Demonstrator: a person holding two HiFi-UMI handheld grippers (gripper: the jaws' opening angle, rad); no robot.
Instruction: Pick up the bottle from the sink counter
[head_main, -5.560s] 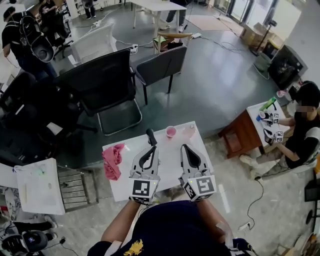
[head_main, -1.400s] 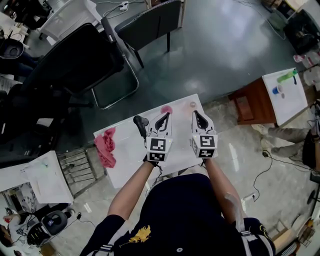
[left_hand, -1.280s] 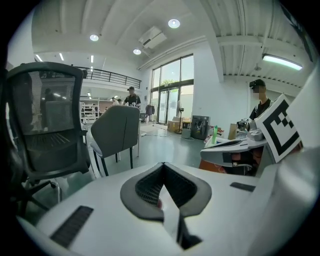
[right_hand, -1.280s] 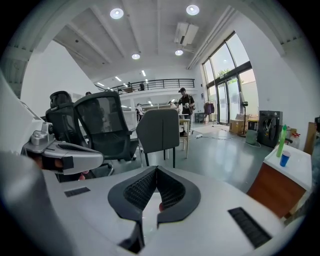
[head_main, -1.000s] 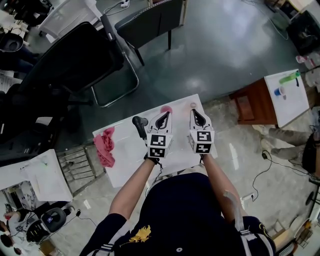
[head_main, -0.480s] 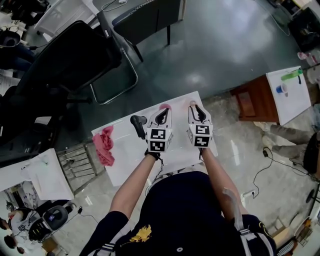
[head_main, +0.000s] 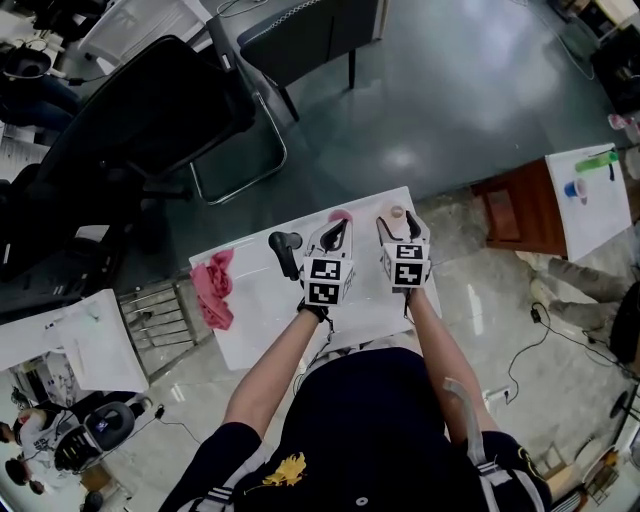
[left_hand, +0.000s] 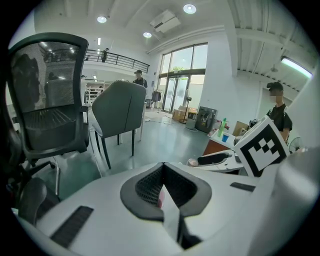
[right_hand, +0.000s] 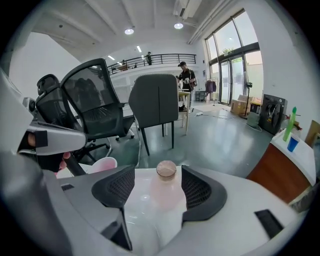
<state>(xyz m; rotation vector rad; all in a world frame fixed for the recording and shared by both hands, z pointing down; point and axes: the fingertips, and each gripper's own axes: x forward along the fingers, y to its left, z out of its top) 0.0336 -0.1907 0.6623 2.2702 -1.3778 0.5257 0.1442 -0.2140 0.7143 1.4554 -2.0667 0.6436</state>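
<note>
A small clear bottle (right_hand: 165, 192) with a pinkish cap stands upright near the far right edge of the white table (head_main: 260, 320). The bottle (head_main: 397, 213) sits between the pads of my right gripper (right_hand: 157, 171), which is open; its jaws have just been opening, and I see small gaps on both sides of the bottle. In the head view my right gripper (head_main: 398, 224) reaches that bottle from the near side. My left gripper (left_hand: 163, 167) is shut with nothing in it. The left gripper (head_main: 338, 228) hovers just short of a pink cup (head_main: 341, 214).
A black handled tool (head_main: 287, 250) stands left of the left gripper, and a pink cloth (head_main: 216, 288) lies at the table's left edge. Office chairs (head_main: 160, 120) stand beyond the table. A wooden cabinet (head_main: 510, 205) and a second white table (head_main: 595, 190) are to the right.
Both grippers have sunk and gone forward toward the table's far edge. The right jaws were shut a second ago and now stand apart on either side of the bottle.
</note>
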